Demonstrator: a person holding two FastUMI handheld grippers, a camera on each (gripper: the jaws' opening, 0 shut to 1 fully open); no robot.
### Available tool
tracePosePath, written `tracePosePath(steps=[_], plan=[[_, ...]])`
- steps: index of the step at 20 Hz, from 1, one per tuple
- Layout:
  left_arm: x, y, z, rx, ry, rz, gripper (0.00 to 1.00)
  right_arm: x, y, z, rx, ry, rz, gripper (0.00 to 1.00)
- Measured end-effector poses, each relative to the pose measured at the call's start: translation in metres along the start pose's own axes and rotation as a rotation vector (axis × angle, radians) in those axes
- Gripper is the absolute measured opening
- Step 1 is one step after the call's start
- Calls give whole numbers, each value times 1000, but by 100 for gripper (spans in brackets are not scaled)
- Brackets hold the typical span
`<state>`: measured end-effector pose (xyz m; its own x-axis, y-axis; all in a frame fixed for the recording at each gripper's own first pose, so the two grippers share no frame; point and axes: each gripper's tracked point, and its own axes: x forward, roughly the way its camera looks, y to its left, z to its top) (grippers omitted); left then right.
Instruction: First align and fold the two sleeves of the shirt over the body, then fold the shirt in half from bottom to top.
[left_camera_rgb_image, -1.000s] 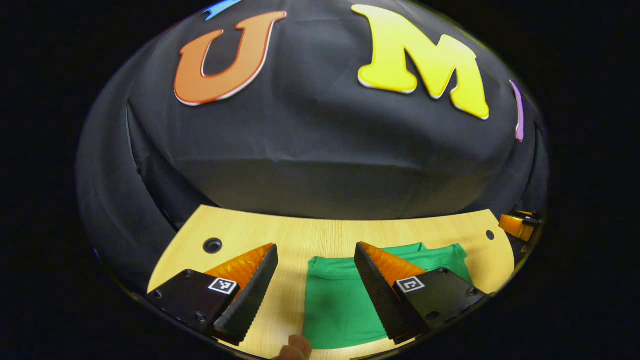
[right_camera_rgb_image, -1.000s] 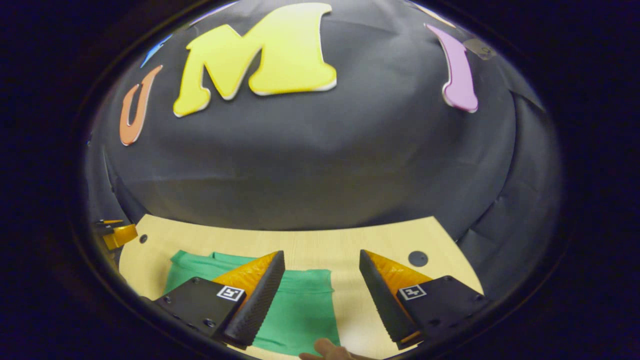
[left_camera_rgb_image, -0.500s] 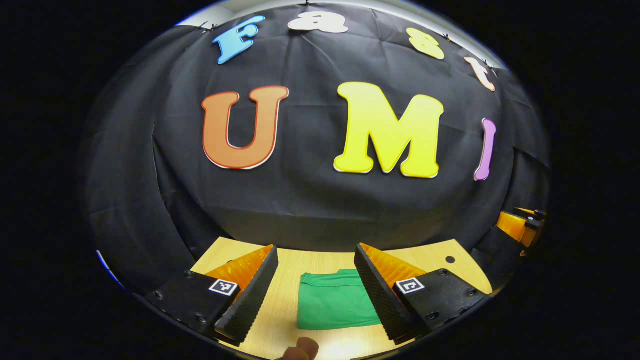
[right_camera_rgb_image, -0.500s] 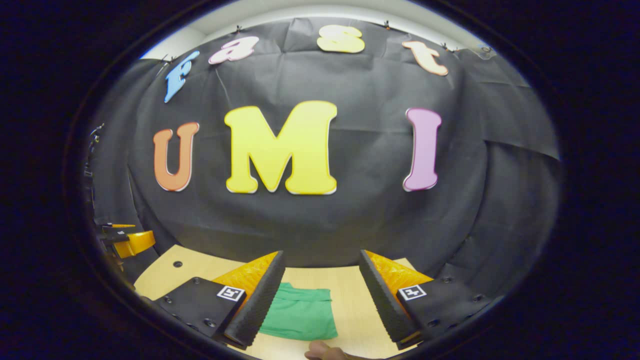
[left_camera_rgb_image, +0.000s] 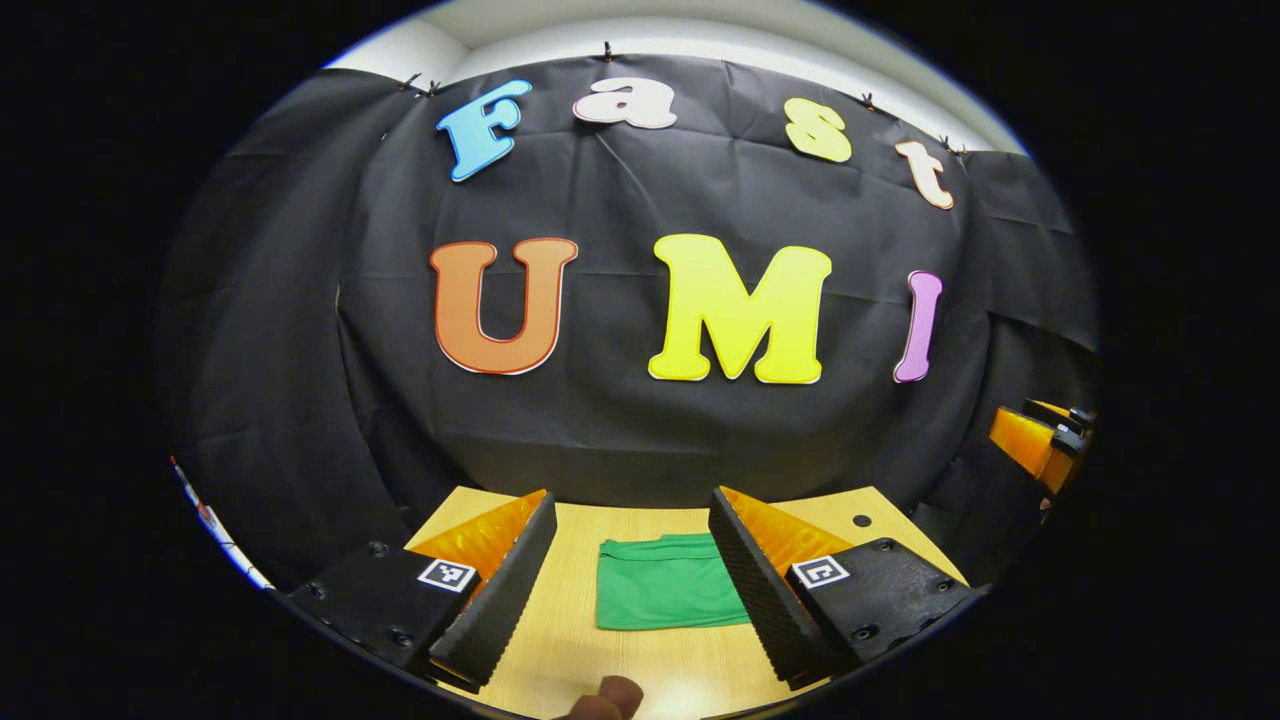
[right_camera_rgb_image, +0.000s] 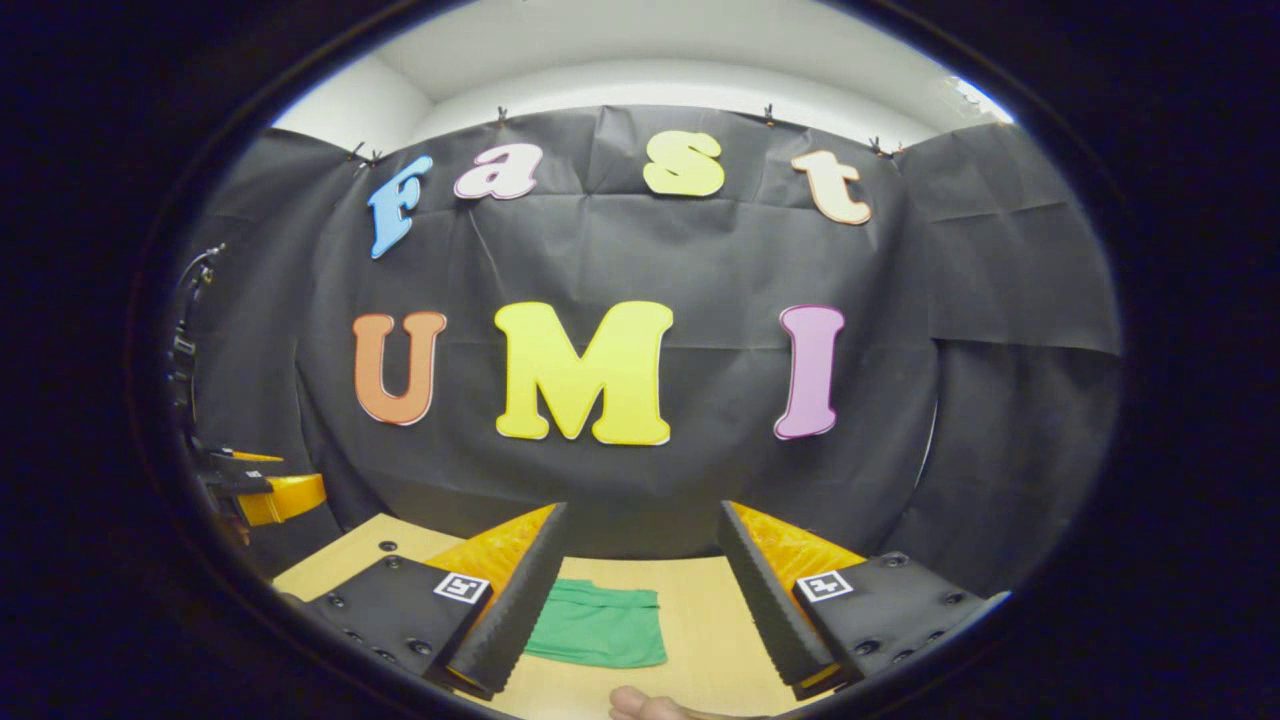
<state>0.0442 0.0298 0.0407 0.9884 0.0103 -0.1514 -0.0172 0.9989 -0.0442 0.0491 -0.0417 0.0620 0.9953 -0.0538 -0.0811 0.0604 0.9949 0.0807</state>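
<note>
Backdrop, left gripper view: black cloth wall (left_camera_rgb_image: 620, 430) stands behind a light wooden bench (left_camera_rgb_image: 570, 640); a strip of white wall shows above the cloth.
Shirt, left gripper view: green shirt (left_camera_rgb_image: 665, 598) lies flat on the bench as a compact folded rectangle, partly hidden behind one finger.
Left hand-held gripper (left_camera_rgb_image: 632, 585): released, fingers spread wide, holding nothing, raised above the bench on the near side of the shirt.
Fingertip, left gripper view: a person's fingertip (left_camera_rgb_image: 612, 697) shows at the bottom edge.
Other unit, left gripper view: right hand-held gripper appears at the far right edge, off the bench.
Backdrop, right gripper view: same cloth wall, bench with a small dark hole (right_camera_rgb_image: 387, 547) near its left corner.
Shirt, right gripper view: folded, flat on the bench, between the fingers and toward the left one.
Right hand-held gripper (right_camera_rgb_image: 642, 580): released, jaws wide apart, empty, clear of the shirt.
Fingertip, right gripper view: a fingertip (right_camera_rgb_image: 640, 705) at the bottom edge.
</note>
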Motion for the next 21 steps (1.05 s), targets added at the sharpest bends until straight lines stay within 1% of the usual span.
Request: tracePosePath(steps=[1,2,4,5,7,8,9,10,14,16,17,18,20,21], plan=[[-10,1,-3,-11,-2,7,94,-8,-2,-3,24,0,-12,94],[-20,1,-4,-21,-13,11,99,-17,1,-7,49,0,-11,94],[-35,1,-5,-14,-29,18,99,-29,5,-17,68,5,18,94],[-39,-1,-8,-3,-21,13,98,-33,9,-22,75,8,44,94],[-49,-3,-7,18,-32,2,99,-39,12,-36,49,37,64,94],[-53,-2,-2,33,-52,6,99,-41,14,-41,28,50,64,94],[-58,-3,-7,48,-71,18,99,-43,16,-43,11,60,66,94],[-64,-1,-11,55,-87,18,99,-45,21,-45,-3,67,72,94],[-75,-5,-3,70,-135,3,98,-51,40,-41,-24,57,100,94],[-75,-6,-6,67,-134,-7,99,-51,48,-41,-47,53,113,94],[-75,-5,-7,65,-133,-8,94,-52,52,-41,-54,51,121,94],[-73,-5,-8,63,-130,-11,99,-53,57,-40,-58,49,129,95],[-72,-2,-11,60,-124,-13,99,-54,65,-41,-71,46,146,95],[-71,-1,-13,57,-120,-14,99,-56,70,-41,-74,48,160,94]])
